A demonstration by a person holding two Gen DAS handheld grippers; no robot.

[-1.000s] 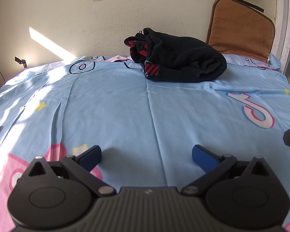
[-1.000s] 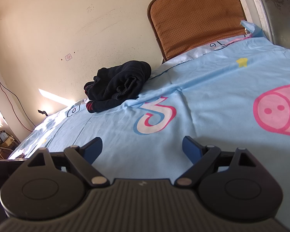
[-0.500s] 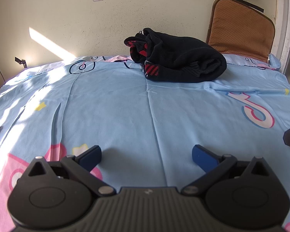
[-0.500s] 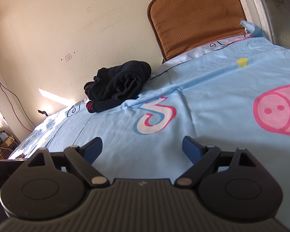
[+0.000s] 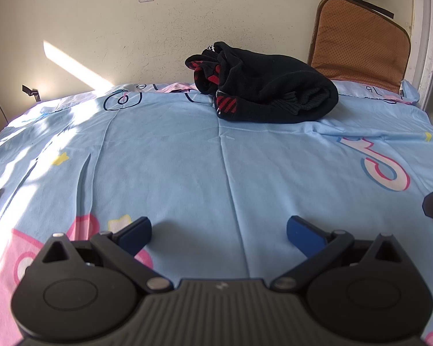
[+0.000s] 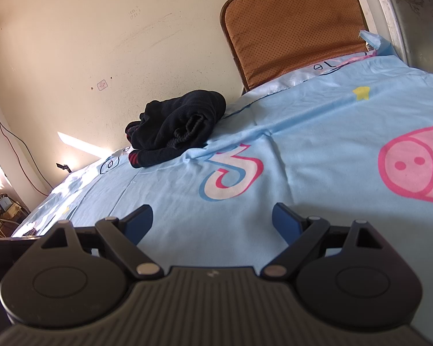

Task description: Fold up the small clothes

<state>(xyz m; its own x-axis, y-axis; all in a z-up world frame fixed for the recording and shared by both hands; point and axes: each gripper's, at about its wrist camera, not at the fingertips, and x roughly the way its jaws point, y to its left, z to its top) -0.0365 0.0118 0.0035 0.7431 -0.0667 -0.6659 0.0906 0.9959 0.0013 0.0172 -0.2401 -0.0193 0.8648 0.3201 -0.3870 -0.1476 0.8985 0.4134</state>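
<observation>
— Where do we stand with the garment?

— We see the bundled black knit garment with red-striped trim (image 5: 268, 92) lying rumpled at the far end of the light blue cartoon-print bedsheet (image 5: 187, 167), close to the cream plaster wall (image 5: 130, 37). The brown perforated cushion (image 5: 360, 43) leans upright against that wall just beside it.

— And our two tools?

— Our left gripper (image 5: 218, 230) hangs low over the sheet with its blue-padded jaws spread wide and nothing between them. Our right gripper (image 6: 212, 222) is likewise spread wide and empty, tilted, with the garment (image 6: 179, 127) well ahead of it to the left.

— Is either one touching the cloth?

— No, both are well apart from the garment. Past our right one we see a pink pig face print (image 6: 412, 167) on the sheet (image 6: 303, 132).
</observation>
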